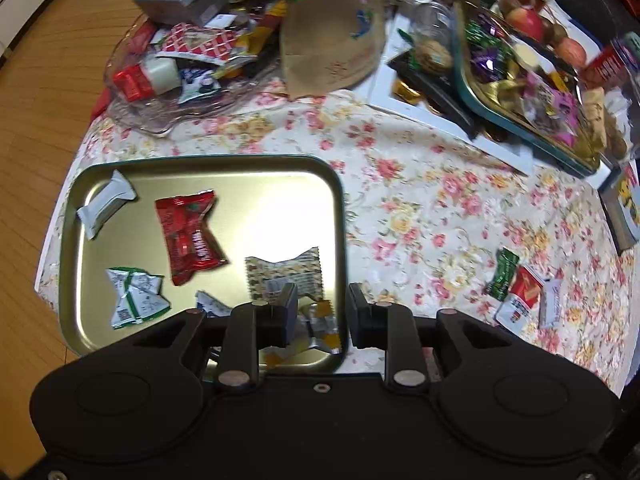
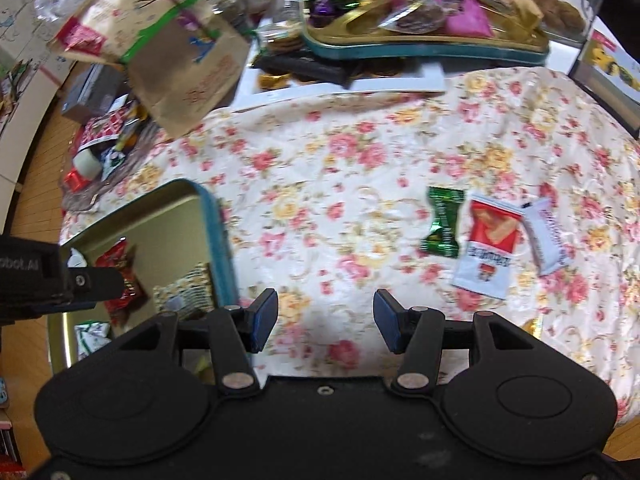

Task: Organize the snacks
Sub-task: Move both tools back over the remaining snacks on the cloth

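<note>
Floral-print cloth covers the table (image 2: 360,152), wrinkled and soft. At its left edge sits a rounded-corner gold metal tray (image 1: 336,184) holding crinkled foil packets, including a red packet (image 1: 188,236). Three snacks lie loose near the right edge: green wrapper (image 2: 442,222), red-and-white sachet (image 2: 488,246), white bar (image 2: 546,240). Left gripper (image 1: 322,312) hovers over the tray's right rim, jaws partly apart, nothing held. Right gripper (image 2: 325,318) hangs over bare cloth, jaws about half open, empty. Risk: slick, thin wrappers may slip, or the pads may pinch cloth.
</note>
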The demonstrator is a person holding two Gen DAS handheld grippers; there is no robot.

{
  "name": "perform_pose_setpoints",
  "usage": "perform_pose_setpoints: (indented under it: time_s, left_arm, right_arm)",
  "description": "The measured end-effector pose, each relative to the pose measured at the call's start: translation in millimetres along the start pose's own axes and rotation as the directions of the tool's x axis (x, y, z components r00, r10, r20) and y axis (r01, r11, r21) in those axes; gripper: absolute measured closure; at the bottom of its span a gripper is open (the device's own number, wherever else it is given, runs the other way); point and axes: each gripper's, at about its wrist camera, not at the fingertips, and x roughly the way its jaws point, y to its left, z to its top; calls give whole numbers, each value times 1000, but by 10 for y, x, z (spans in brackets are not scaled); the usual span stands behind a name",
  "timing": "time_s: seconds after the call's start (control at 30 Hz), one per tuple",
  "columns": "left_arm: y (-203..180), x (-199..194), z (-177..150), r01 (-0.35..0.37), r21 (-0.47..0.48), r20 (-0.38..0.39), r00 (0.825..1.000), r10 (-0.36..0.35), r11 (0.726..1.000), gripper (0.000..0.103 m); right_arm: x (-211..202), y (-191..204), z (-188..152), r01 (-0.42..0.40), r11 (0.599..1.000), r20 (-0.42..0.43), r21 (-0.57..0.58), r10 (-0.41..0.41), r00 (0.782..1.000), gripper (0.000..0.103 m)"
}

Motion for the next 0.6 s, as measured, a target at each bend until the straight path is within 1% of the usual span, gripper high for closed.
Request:
perform_pose_setpoints:
  time_s: [0.13, 0.37, 0.6]
  left_arm:
    - [-208, 19, -35, 10, 35, -8, 1000, -10, 999, 68]
    - [-545, -13, -106, 57, 85, -17, 998, -56, 995, 68]
    - [-808, -27, -204, 104, 124, -40, 994, -100, 987, 68]
  right_arm:
    - [24, -262, 9, 27, 999, -6, 27, -27, 1000, 47]
    - [42, -769, 40, 81, 992, -6, 98, -81, 997, 47]
    - [58, -1243, 78, 126, 975, -6, 183, -127, 992, 47]
